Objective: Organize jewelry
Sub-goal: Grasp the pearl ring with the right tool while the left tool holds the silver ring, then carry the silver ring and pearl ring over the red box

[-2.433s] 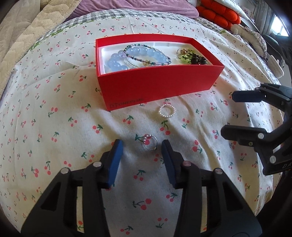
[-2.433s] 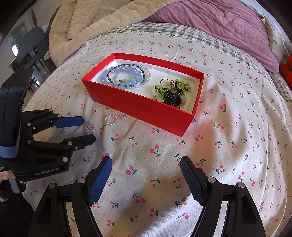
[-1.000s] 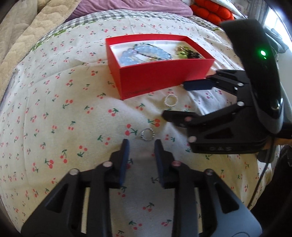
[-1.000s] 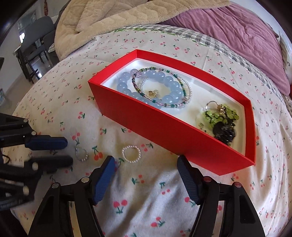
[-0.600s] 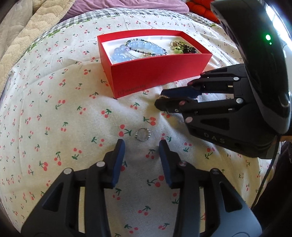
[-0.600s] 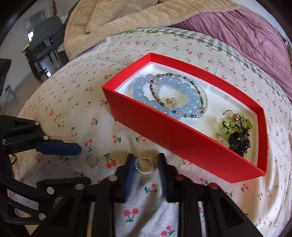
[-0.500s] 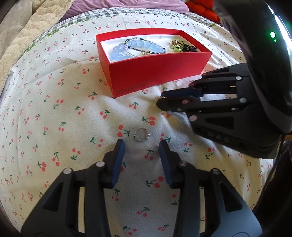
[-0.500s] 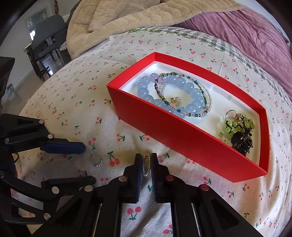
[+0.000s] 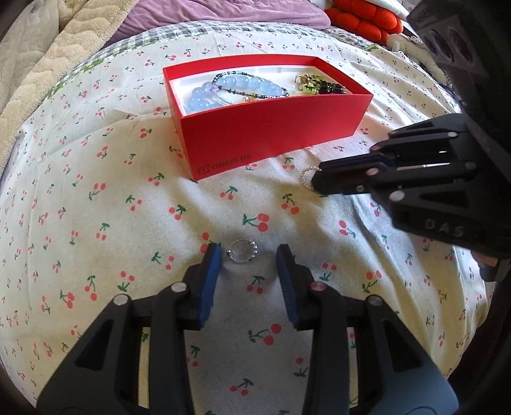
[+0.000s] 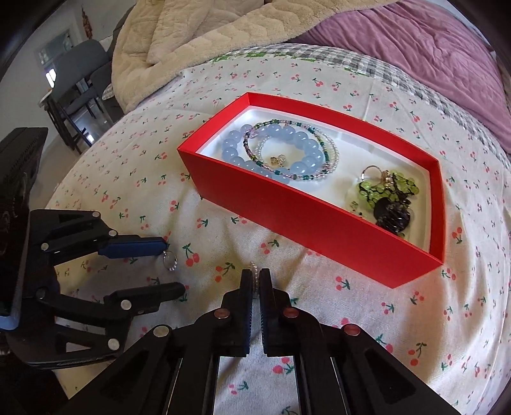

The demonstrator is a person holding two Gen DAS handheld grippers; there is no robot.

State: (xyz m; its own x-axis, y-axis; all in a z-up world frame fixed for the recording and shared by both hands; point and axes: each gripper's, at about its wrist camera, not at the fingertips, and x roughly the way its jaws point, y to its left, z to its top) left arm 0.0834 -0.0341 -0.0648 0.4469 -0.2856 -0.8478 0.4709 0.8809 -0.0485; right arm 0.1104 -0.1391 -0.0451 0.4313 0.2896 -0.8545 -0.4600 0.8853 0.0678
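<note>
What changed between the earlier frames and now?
The right gripper came in from the side and its fingers closed on the pearl ring, which now stands on edge. The left gripper straddles the silver ring as before. The red box is unchanged.

A cherry-print bedsheet (image 10: 399, 335) covers the bed. At twelve o'clock a cream quilted blanket (image 10: 204, 28) lies bunched, with a purple blanket (image 10: 431, 54) toward one o'clock. Dark chairs (image 10: 80, 73) stand at ten o'clock. From the left wrist view, a red-orange cushion (image 9: 361, 16) sits at one o'clock.
</note>
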